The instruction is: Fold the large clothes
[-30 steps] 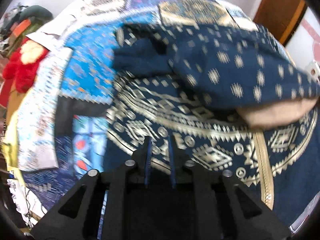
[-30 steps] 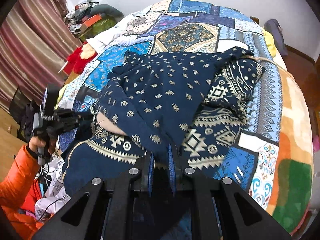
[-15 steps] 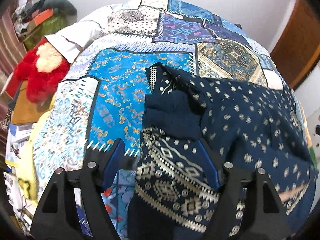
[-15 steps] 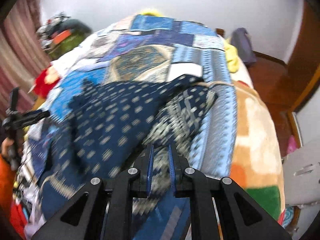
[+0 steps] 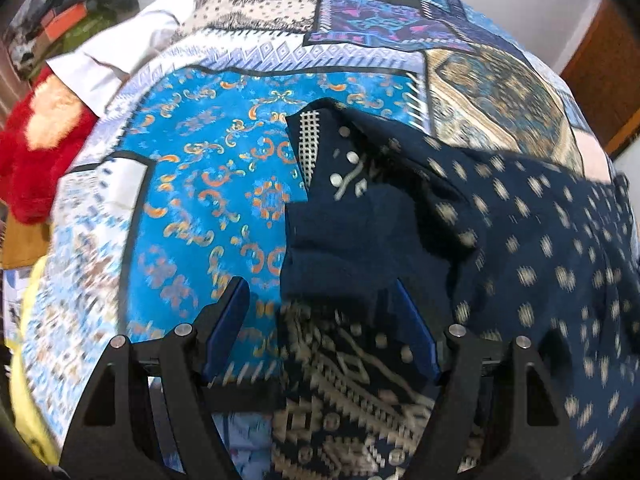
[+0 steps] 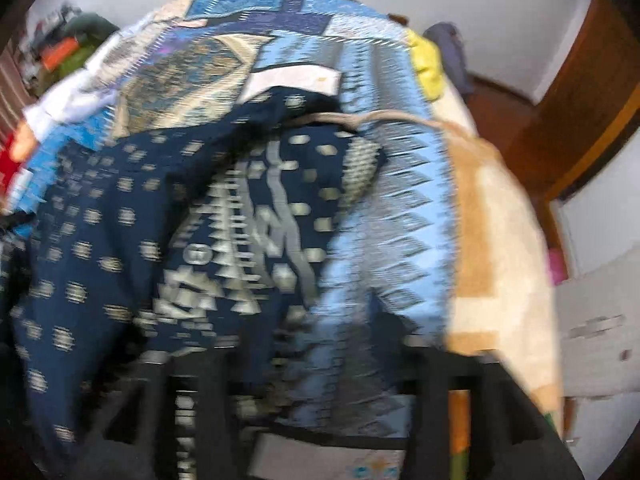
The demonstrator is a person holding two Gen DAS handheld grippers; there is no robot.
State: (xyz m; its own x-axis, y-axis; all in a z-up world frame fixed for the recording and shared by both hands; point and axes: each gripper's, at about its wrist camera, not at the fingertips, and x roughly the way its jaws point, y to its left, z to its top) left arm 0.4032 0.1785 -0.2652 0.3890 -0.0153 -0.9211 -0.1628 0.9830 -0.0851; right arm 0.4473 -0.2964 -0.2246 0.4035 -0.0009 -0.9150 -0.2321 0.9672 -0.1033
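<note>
A large navy garment with cream dots and geometric borders (image 5: 500, 232) lies bunched on a patchwork bedspread (image 5: 208, 184). My left gripper (image 5: 320, 312) is open, its blue fingers (image 5: 228, 320) spread just over the garment's near left edge, holding nothing. The garment also shows in the right wrist view (image 6: 168, 232), heavily blurred. My right gripper (image 6: 304, 360) sits low over the garment's right edge; its arms look spread wide apart with nothing between them, so it looks open.
A red plush toy (image 5: 36, 152) and piled items (image 5: 68, 28) lie at the bed's left side. A white sheet (image 5: 120, 56) lies at the far left. A wooden door (image 6: 580, 112), a yellow cloth (image 6: 428, 60) and a white box (image 6: 600, 320) are at the right.
Both grippers, shut on the garment a second ago, have let it go and opened. The left one has moved closer over the garment's left edge; the right view is swinging, blurred.
</note>
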